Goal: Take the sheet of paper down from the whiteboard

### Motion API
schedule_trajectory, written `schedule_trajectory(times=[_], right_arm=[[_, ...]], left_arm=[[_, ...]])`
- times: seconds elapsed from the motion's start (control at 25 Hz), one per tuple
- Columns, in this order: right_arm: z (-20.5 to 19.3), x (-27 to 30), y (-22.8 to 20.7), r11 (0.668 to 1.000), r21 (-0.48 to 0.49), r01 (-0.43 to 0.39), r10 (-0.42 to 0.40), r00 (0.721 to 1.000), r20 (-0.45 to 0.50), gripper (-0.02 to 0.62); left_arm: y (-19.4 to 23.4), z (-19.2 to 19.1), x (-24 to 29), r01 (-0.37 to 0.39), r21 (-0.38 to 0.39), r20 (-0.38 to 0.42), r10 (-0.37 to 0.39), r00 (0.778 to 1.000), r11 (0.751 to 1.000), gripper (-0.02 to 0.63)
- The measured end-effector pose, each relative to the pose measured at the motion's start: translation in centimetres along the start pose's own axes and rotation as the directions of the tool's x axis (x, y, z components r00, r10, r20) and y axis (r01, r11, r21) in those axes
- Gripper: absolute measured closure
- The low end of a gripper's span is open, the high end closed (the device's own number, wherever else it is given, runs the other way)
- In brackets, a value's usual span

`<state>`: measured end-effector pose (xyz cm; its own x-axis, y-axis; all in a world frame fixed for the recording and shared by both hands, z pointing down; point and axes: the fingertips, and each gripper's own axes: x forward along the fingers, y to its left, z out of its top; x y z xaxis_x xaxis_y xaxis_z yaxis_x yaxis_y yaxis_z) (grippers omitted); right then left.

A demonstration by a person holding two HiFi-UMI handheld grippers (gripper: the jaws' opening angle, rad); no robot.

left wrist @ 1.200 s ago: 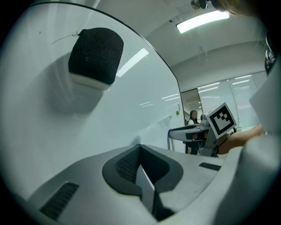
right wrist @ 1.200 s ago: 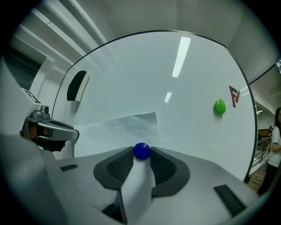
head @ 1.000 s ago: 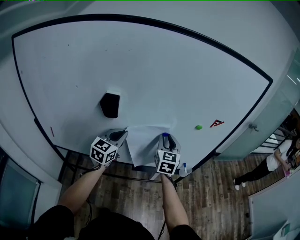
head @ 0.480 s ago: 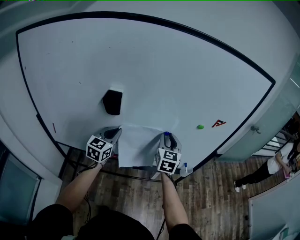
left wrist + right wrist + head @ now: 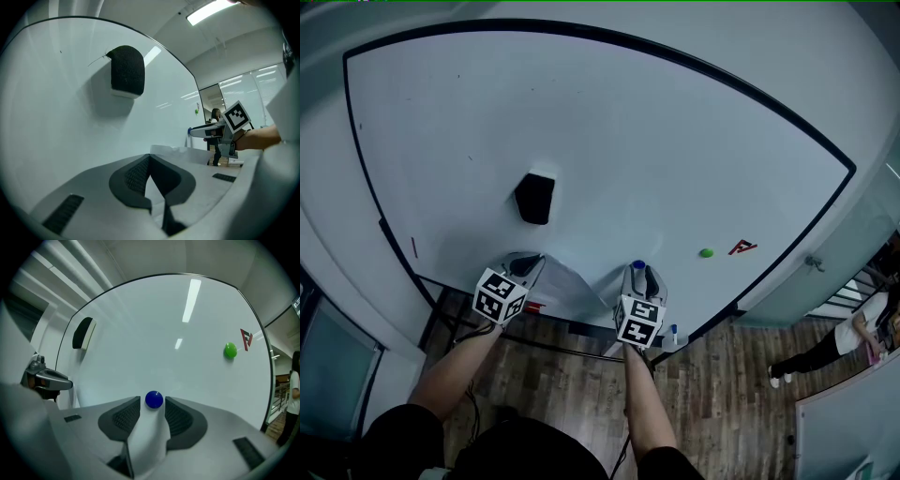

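My left gripper (image 5: 149,159) pinches the sheet of paper (image 5: 572,289) so it can't drop. It droops free below the whiteboard (image 5: 628,141). My right gripper (image 5: 153,404) has just been opening, with the blue magnet (image 5: 153,400) loose between its jaws.

The white paper sheet (image 5: 574,287) has sagged lower left, pulled by the left claw (image 5: 532,264). The right claw (image 5: 639,274) has just been opening, the round blue magnet (image 5: 638,265) between its jaws.

right gripper (image 5: 153,403) just opened, blue magnet (image 5: 153,400) between fingers (image 5: 125,416).

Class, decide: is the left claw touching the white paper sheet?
Touching. The left gripper view shows the left claw pinched shut on the white paper sheet, which sticks out past its tips.
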<state>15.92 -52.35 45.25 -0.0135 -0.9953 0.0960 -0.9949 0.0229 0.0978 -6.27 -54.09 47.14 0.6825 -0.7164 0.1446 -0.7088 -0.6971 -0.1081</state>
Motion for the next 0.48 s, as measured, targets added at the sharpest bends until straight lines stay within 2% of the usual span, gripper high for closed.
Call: schedule_trajectory(times=[0.48], right_arm=[[-1.6,-4.3,-1.7,0.998,0.039,-0.050,0.050,0.999,0.000,0.436]], left_arm=[[-3.4,0.4,-0.9,-0.001,0.019,0.004,0.001,1.000,1.000,0.586]])
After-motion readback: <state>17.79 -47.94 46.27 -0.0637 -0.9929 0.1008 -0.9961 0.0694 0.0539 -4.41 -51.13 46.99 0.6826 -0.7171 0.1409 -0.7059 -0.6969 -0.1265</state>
